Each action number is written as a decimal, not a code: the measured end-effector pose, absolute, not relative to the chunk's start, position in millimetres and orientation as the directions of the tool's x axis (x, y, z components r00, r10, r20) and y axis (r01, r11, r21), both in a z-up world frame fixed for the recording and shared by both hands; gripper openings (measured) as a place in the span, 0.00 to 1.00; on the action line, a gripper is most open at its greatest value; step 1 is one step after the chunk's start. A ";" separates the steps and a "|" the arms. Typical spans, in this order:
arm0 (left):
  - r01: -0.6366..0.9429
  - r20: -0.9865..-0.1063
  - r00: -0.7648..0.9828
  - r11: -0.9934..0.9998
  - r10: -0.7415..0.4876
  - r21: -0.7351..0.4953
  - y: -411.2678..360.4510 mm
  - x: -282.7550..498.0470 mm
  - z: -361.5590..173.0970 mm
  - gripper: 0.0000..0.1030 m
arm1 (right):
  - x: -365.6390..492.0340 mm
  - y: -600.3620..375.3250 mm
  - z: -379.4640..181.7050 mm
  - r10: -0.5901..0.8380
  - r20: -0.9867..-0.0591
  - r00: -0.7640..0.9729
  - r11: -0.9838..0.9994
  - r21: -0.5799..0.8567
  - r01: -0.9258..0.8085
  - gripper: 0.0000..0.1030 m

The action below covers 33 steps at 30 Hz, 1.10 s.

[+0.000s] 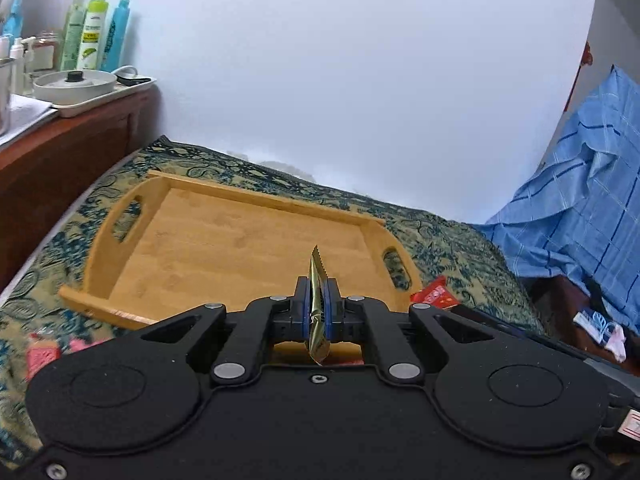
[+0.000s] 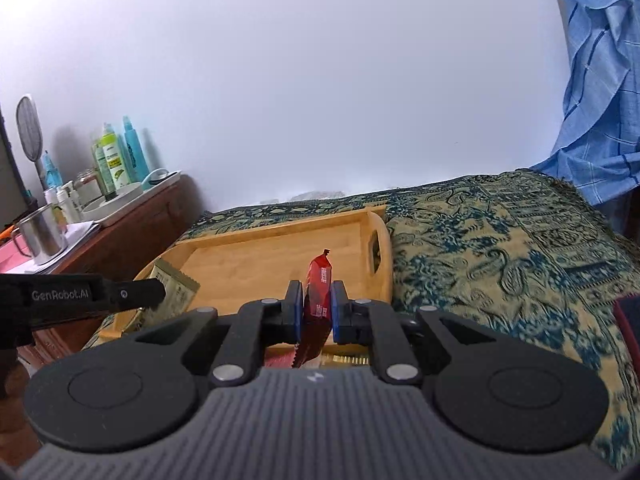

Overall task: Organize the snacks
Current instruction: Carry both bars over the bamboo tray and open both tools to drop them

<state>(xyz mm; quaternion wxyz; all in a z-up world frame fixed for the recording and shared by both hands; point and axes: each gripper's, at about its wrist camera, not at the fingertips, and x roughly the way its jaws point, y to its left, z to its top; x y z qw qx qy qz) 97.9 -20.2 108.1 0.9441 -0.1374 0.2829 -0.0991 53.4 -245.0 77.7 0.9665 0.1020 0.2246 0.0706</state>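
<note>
Left gripper (image 1: 318, 294): clenched on a gold foil snack packet (image 1: 317, 280), held edge-on between the blue pads, serrated end pointing up.
Gold packet position: centre of the left wrist view, in front of the tray's near right part; in the right wrist view it shows at lower left (image 2: 176, 286) beyond the other gripper's black finger.
Right gripper (image 2: 316, 300): clamped on a red snack packet (image 2: 318, 280), upright, crimped top above the pads.
Red packet position: centre of the right wrist view, before the tray's right end.
Wooden tray (image 1: 120, 216): on the patterned bedspread (image 1: 448, 240), floor bare, cut-out handles at both ends.
Loose snacks: red wrapper (image 1: 434, 294) on the bedspread just right of the tray; pink packet (image 1: 42, 356) at lower left, blurred.
Side cabinet (image 1: 60, 152): upper left, carries bottles (image 1: 94, 32) and a lidded pot (image 1: 74, 84).
Blue checked cloth (image 1: 580, 184): right edge.
</note>
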 end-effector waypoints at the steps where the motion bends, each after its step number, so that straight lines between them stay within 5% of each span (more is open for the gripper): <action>1: 0.114 -0.507 0.818 0.940 -0.273 -0.322 -21.3 103.9 107.3 0.06 | 61.1 -245.6 77.4 0.181 -0.424 0.887 0.969 0.231 -0.088 0.16; 16: 0.071 -0.569 0.767 0.920 -0.297 -0.385 -37.7 197.8 68.6 0.06 | 150.7 -239.3 53.5 0.209 -0.523 0.827 0.969 0.225 -0.103 0.16; 33: 0.080 -0.597 0.741 0.923 -0.308 -0.376 -52.4 214.2 44.8 0.06 | 168.4 -234.3 38.4 0.225 -0.573 0.788 0.969 0.219 -0.118 0.16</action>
